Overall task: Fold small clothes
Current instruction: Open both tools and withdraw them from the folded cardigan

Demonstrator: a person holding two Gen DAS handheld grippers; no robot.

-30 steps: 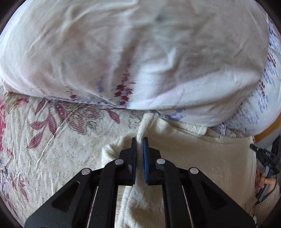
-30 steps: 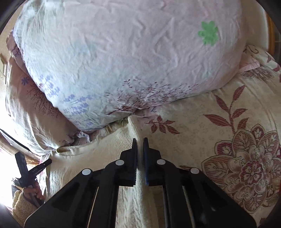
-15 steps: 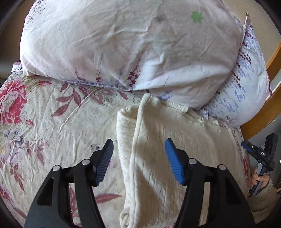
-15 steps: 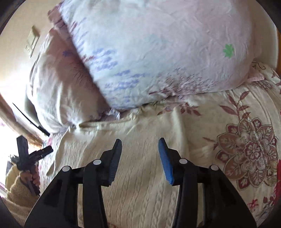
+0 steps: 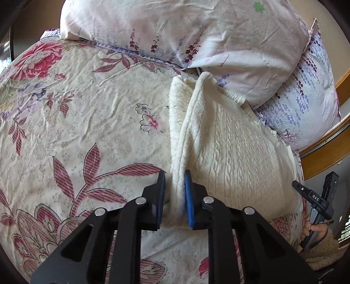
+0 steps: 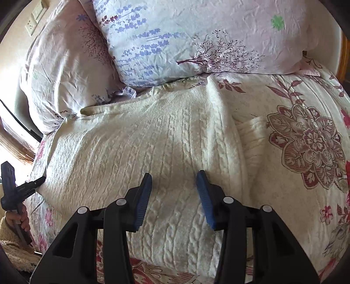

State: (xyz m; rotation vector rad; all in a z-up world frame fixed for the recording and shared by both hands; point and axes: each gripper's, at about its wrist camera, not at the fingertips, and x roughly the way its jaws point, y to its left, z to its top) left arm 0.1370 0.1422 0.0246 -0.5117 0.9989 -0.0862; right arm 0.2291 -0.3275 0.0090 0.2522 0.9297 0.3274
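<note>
The left hand-held gripper [image 5: 174, 192] is pinched on the raised left edge of the cream cable-knit sweater [image 5: 229, 148], its blue-padded fingers [image 5: 188, 198] drawn close together with a ridge of the knit squeezed between them. From that fold the fabric rises in a soft crest that runs away toward the pillows, with a ribbed strip of the garment lying flat just beside it on the left.

The right hand-held gripper [image 6: 174, 192] hangs over the middle of the sweater [image 6: 153, 142], jaws spread wide and holding nothing; whether its fingertips touch the knit cannot be told. In the left wrist view the same tool shows small at the right border [image 5: 315, 196], gripped by a hand in a fleecy sleeve.

The sweater lies spread on the floral bedspread [image 5: 87, 122], its far edge tucked against the base of two pillows: a pale pink one with sprig prints [image 5: 186, 28] and a second with lavender prints [image 5: 306, 98] behind it. A wooden bed frame [image 5: 328, 148] curves along the right side. In the right wrist view a wall socket [image 6: 32, 20] sits in the upper left corner.
</note>
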